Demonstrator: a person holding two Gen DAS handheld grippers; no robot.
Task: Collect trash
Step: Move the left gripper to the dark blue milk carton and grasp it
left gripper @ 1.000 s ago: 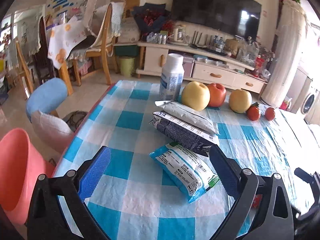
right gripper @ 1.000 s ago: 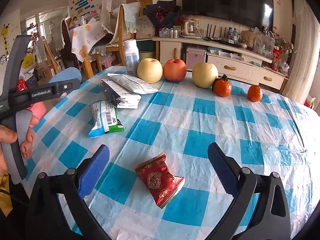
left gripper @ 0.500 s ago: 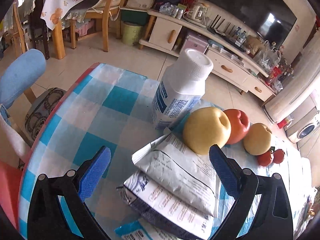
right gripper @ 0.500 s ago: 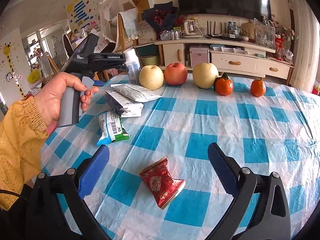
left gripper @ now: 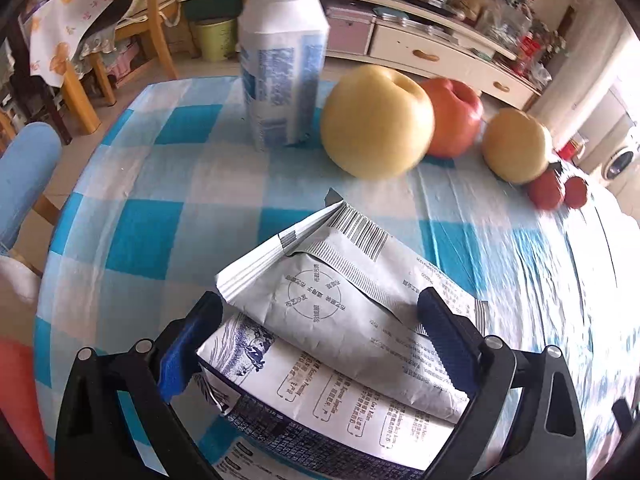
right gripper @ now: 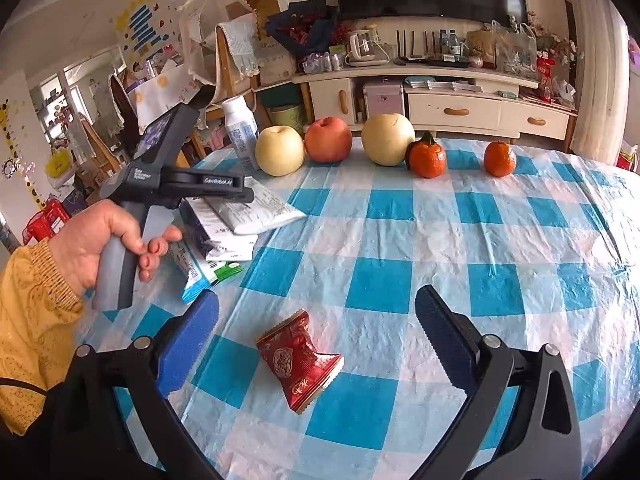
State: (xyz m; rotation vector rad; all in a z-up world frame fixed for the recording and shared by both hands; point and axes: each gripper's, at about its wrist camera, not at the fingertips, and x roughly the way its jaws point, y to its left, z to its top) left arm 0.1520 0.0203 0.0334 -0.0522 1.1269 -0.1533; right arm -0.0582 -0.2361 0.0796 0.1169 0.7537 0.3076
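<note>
Left gripper (left gripper: 318, 340) spread wide, straddling the stacked milk pouches, blue pads clear of them on either side, nothing held. Right gripper (right gripper: 316, 330) equally wide and empty, hovering above the red snack wrapper (right gripper: 299, 362) lying on the checked tablecloth (right gripper: 440, 240).

Nearest under the left gripper: a white pouch with dark blue print (left gripper: 320, 404), lying flat. Resting across it, a second white pouch (left gripper: 344, 288) with a barcode and a torn, folded corner. Probably light, limp and emptied, judging by the creases; glossy film likely slippery, so best pinched across a flat middle or along a folded seam rather than at a loose corner. Risk of lifting both together or sliding the upper one off the lower.

From the right wrist view, a third pouch with a blue and green end (right gripper: 208, 276) just beside those two, partly hidden behind the hand (right gripper: 104, 240) holding the left tool.

Farther back, upright white bottle (left gripper: 282, 52), then yellow pear (left gripper: 376, 122), red apple (left gripper: 454, 118), another pear (left gripper: 516, 146), and two tangerines (right gripper: 428, 158) in a row. Not trash by the look of them; better left alone.
</note>
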